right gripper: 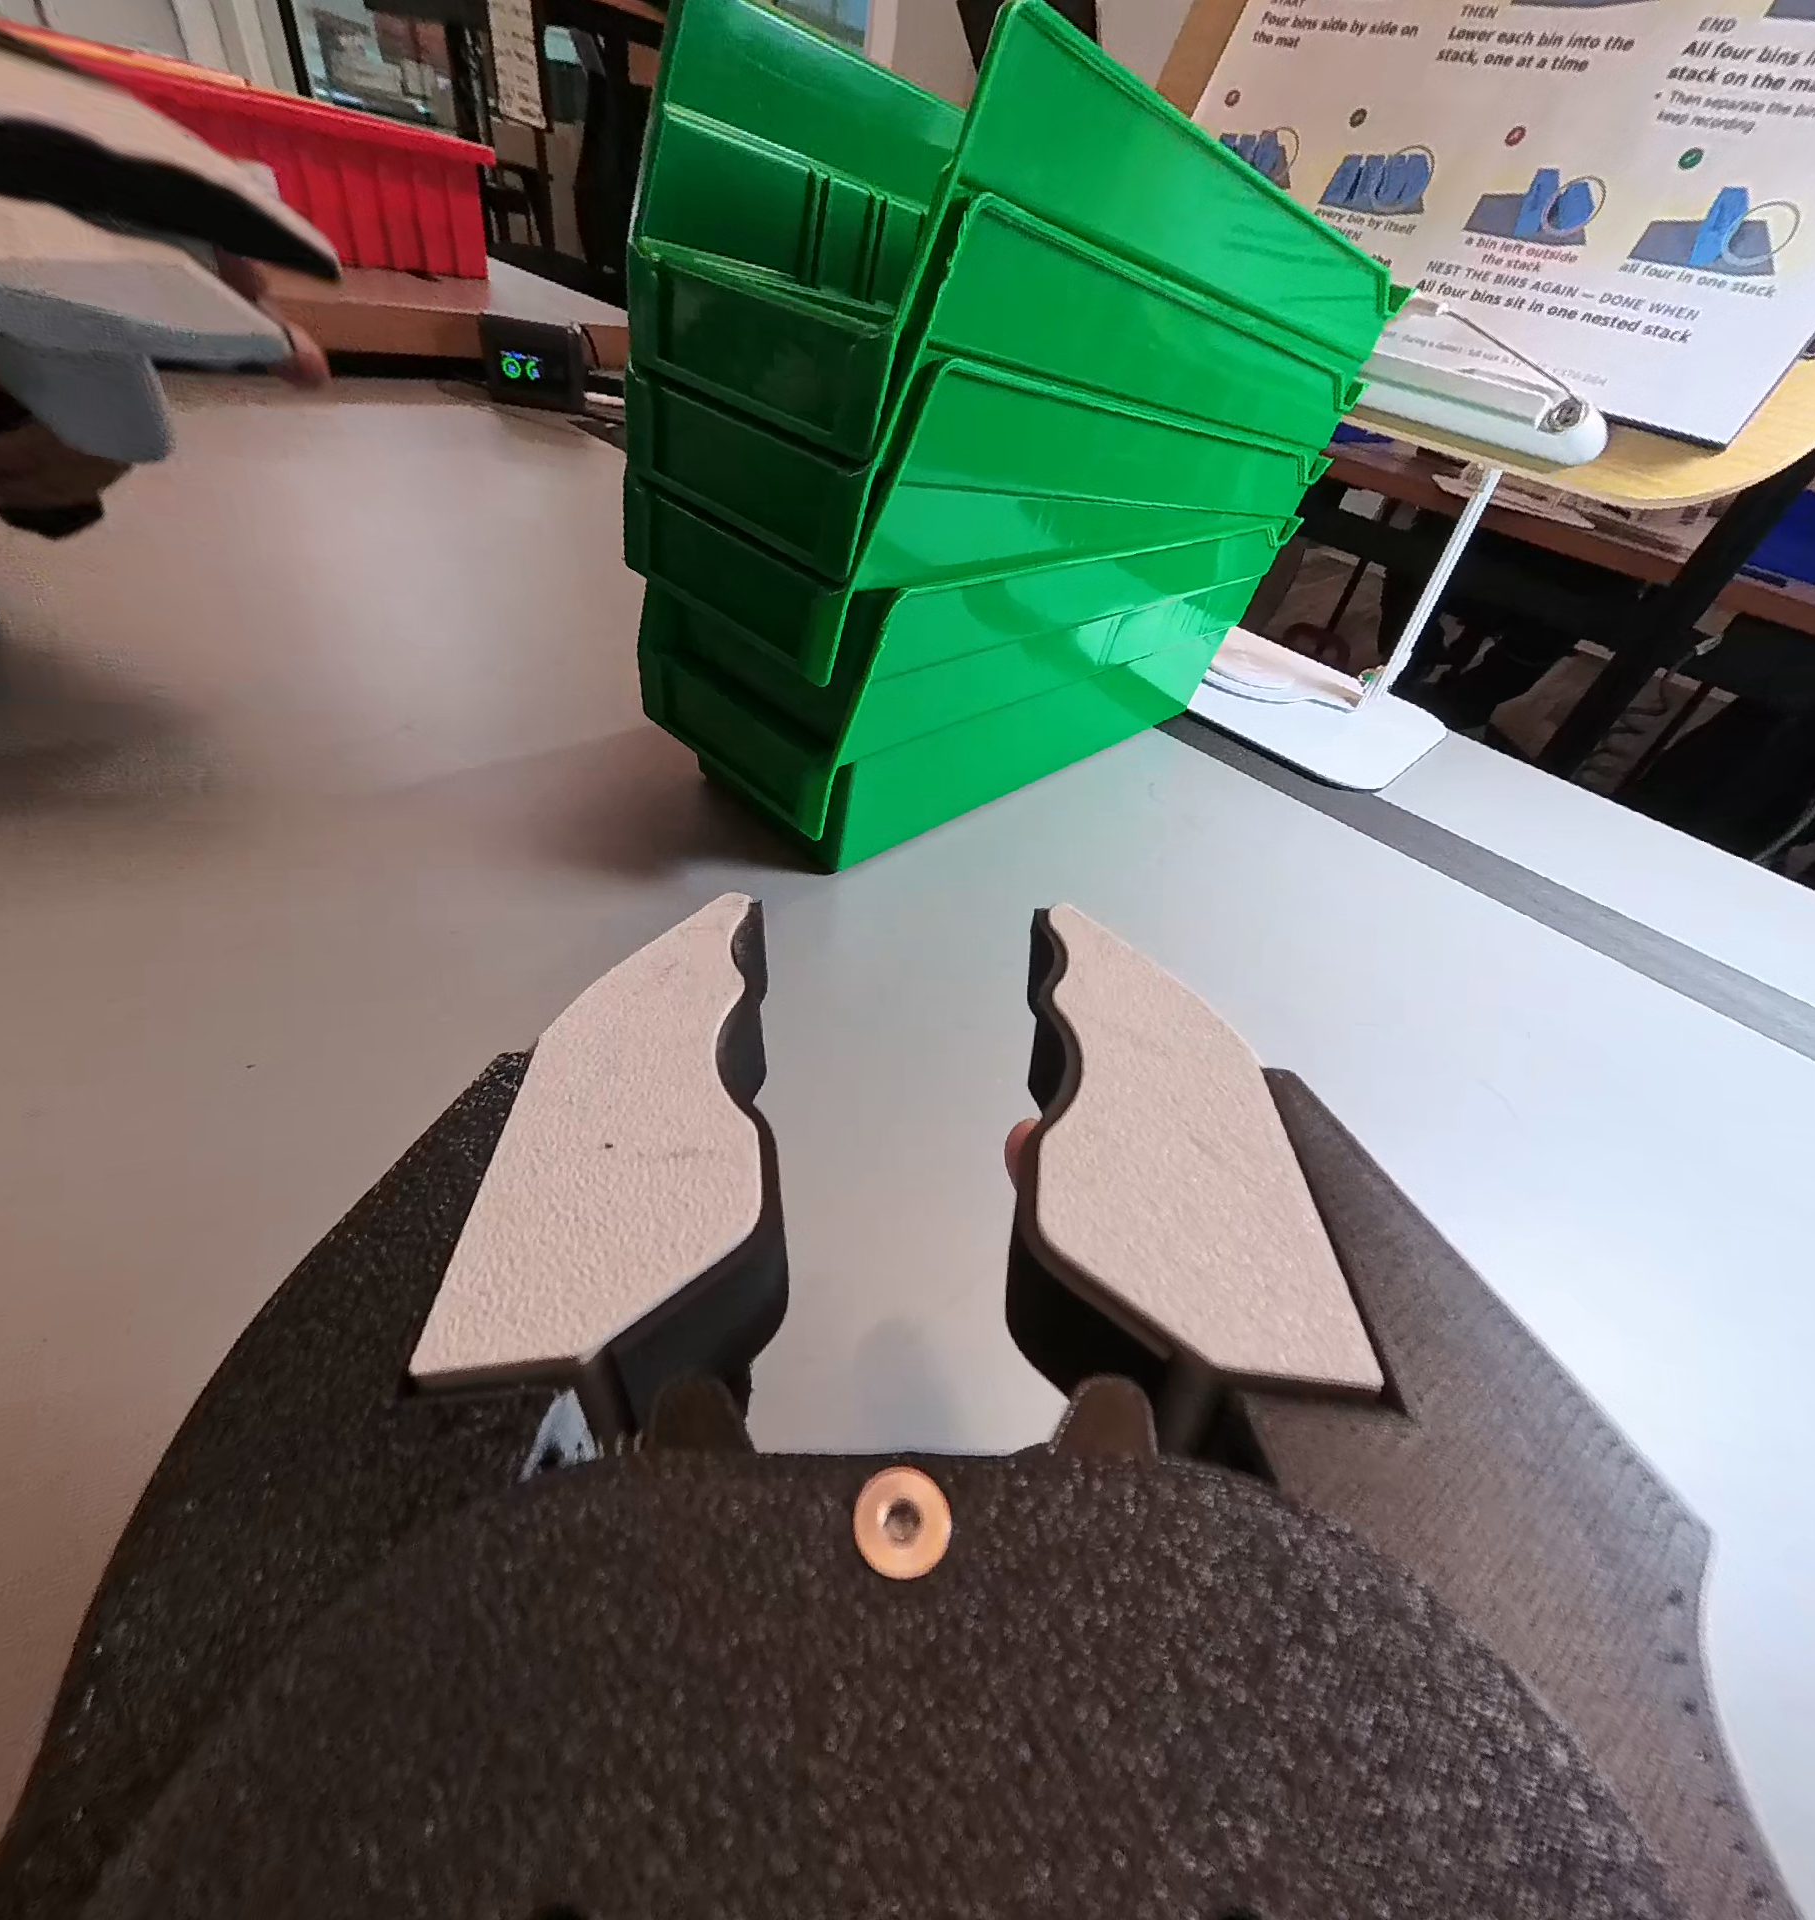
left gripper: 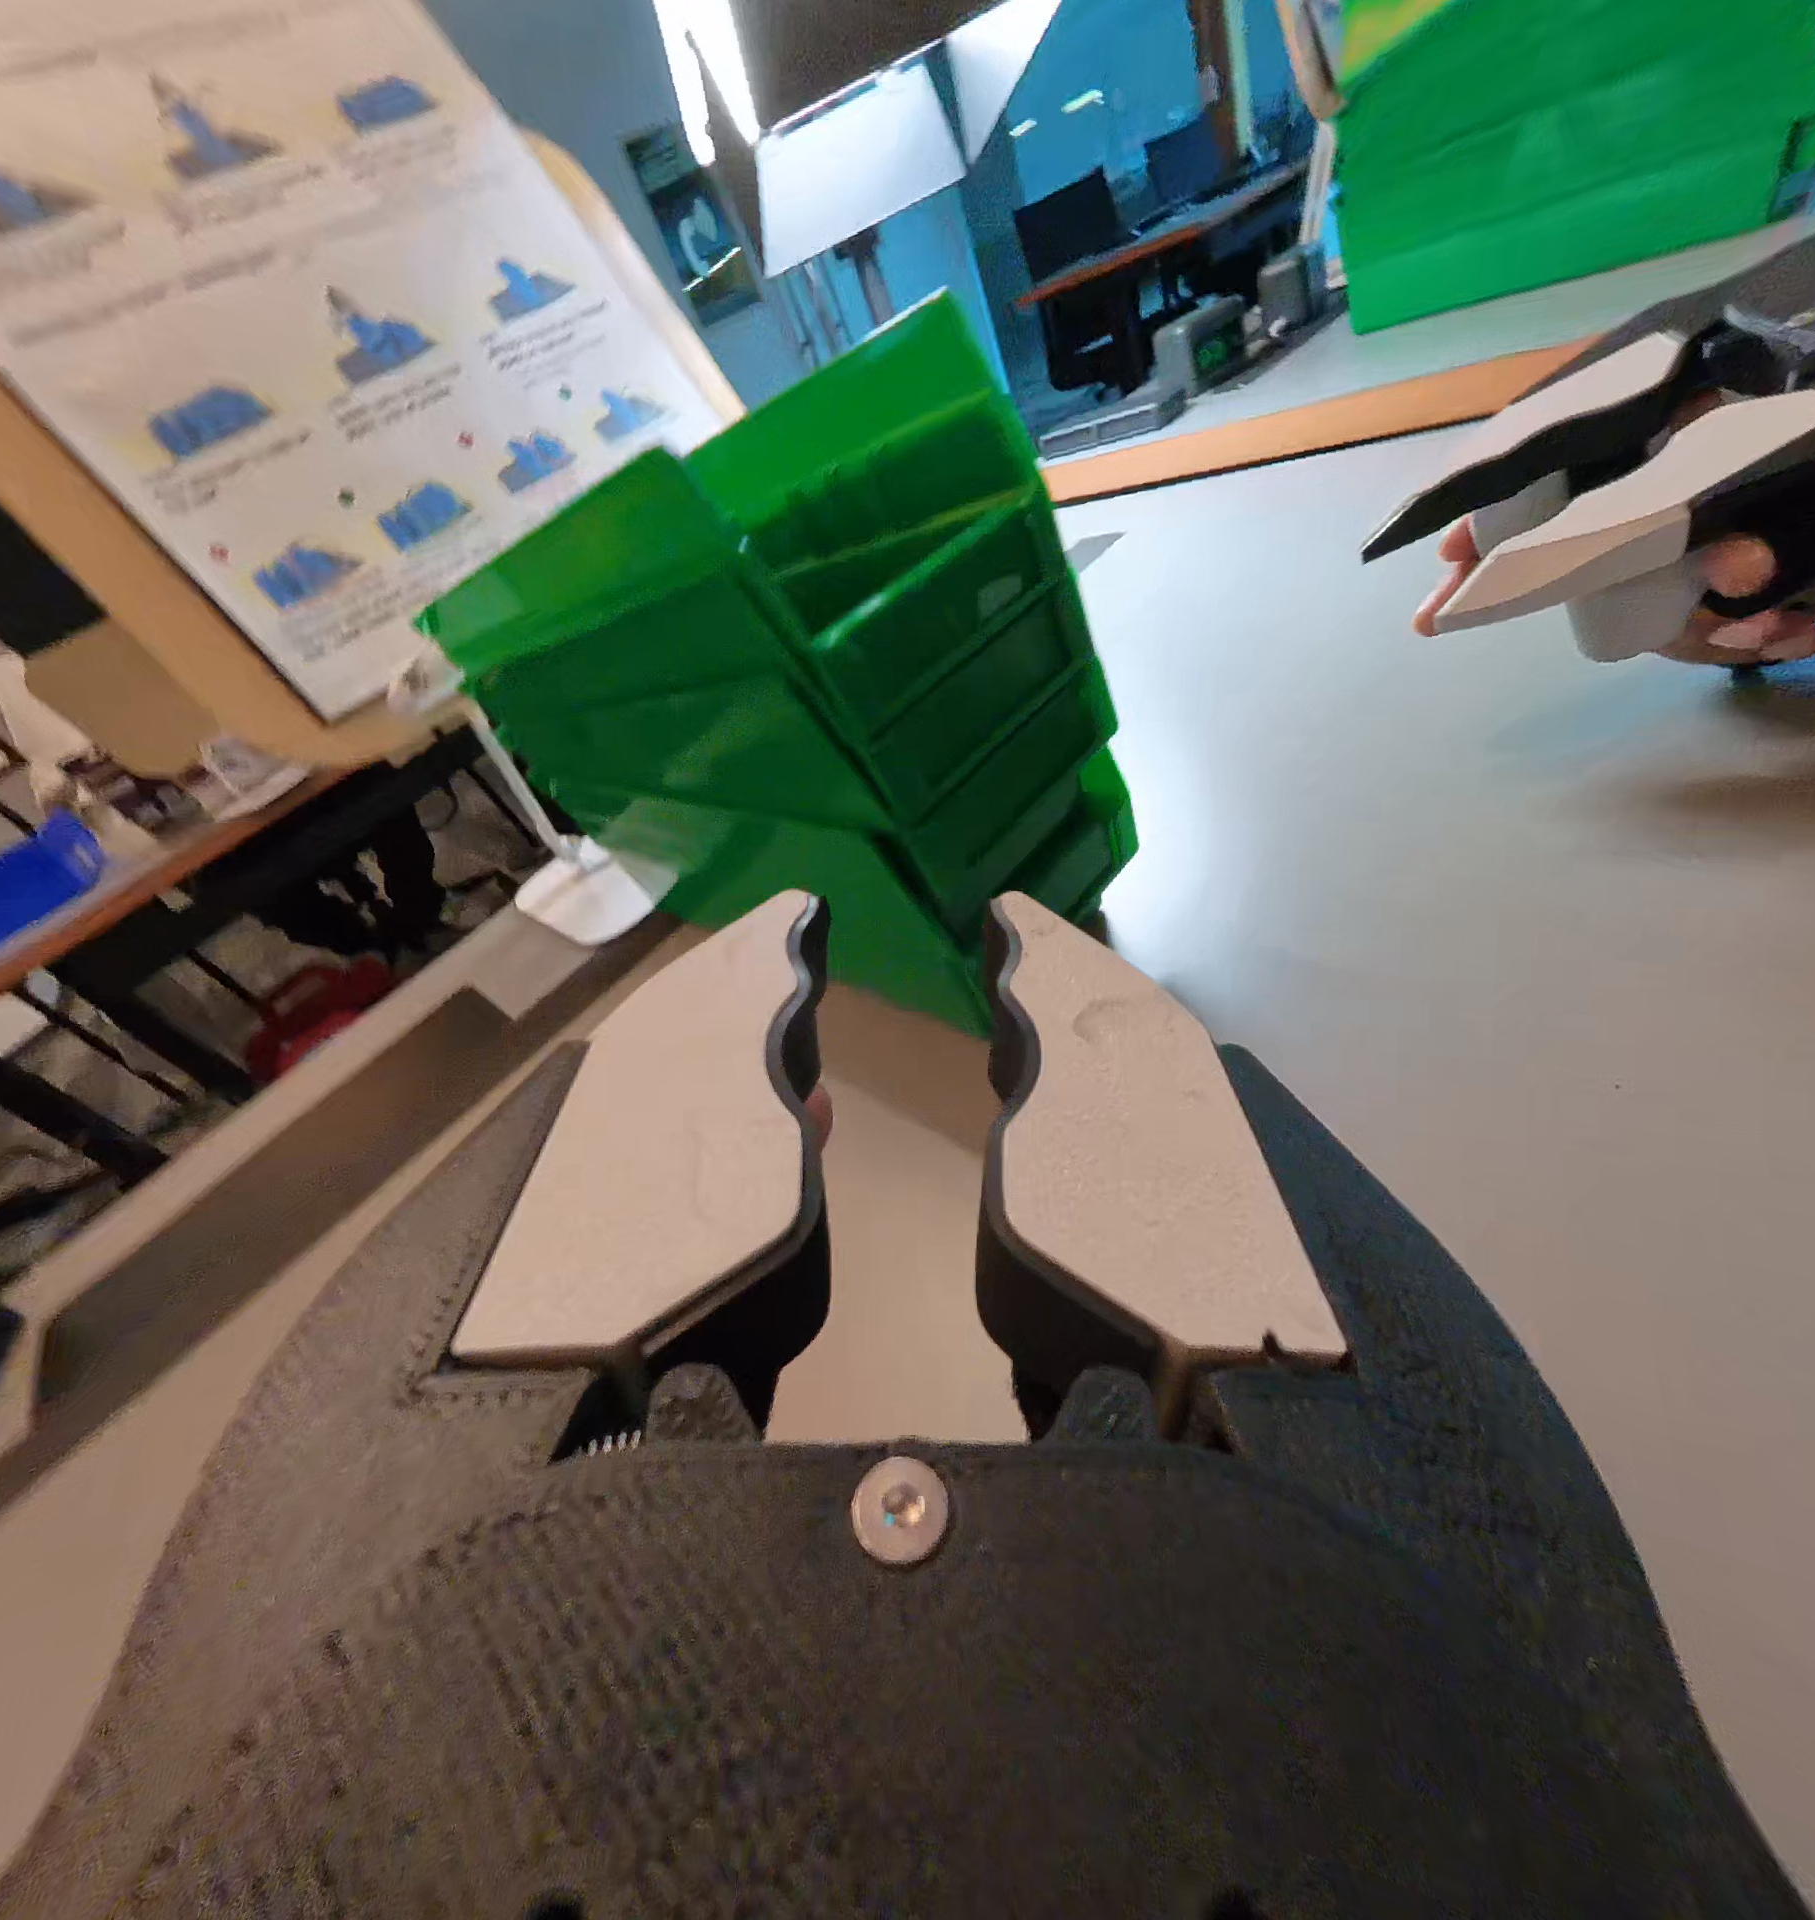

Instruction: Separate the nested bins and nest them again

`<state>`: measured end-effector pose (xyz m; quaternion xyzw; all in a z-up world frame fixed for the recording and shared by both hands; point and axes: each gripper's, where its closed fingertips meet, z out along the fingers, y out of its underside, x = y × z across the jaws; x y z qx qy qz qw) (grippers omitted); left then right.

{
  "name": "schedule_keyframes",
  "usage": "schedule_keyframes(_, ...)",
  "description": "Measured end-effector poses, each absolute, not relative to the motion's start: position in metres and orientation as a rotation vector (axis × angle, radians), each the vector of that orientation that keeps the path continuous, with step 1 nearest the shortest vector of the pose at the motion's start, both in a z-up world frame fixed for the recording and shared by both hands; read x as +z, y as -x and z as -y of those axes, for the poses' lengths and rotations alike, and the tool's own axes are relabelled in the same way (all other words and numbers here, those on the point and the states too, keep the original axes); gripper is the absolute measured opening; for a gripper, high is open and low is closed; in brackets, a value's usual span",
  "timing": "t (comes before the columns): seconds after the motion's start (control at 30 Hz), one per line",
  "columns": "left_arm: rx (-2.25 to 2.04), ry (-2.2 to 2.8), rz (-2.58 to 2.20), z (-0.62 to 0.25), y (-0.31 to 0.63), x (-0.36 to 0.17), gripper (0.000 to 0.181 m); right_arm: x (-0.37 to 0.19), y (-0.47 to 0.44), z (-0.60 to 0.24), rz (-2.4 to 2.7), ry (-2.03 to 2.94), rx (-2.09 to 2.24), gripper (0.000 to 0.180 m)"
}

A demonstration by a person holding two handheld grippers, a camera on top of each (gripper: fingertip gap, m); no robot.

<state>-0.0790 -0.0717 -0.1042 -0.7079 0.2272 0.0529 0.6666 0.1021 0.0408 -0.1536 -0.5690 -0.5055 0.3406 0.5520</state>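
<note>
A stack of several nested green bins [left gripper: 830,675] stands on the grey table, leaning slightly; it also shows in the right wrist view [right gripper: 944,468]. My left gripper [left gripper: 905,925] is open and empty, its tips just short of the stack's lowest bin. My right gripper [right gripper: 895,920] is open and empty, a short way in front of the stack's bottom corner. The right gripper also shows at the far right of the left wrist view [left gripper: 1402,582], off the stack. The left gripper shows blurred at the left edge of the right wrist view [right gripper: 300,301].
An instruction poster [right gripper: 1568,208] on a clipboard stand [right gripper: 1402,665] stands behind the stack at the table edge. A red bin [right gripper: 363,177] lies on a far desk. A large green box [left gripper: 1568,156] is at the back right. A blue bin [left gripper: 9,894] sits on a side table. My right fingertips sit around 25 cm from my left ones.
</note>
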Motion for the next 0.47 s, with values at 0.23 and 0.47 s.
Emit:
schedule_keyframes(0.23,0.265,1.722,-0.825,0.021,0.037,-0.061,0.033,-0.154,-0.102,-0.04,1.201,1.335,0.786,0.045)
schedule_keyframes(0.47,0.42,1.941,-1.169,-0.028,0.012,-0.061,0.045,-0.157,-0.102,-0.033,1.255,1.319,0.773,0.043)
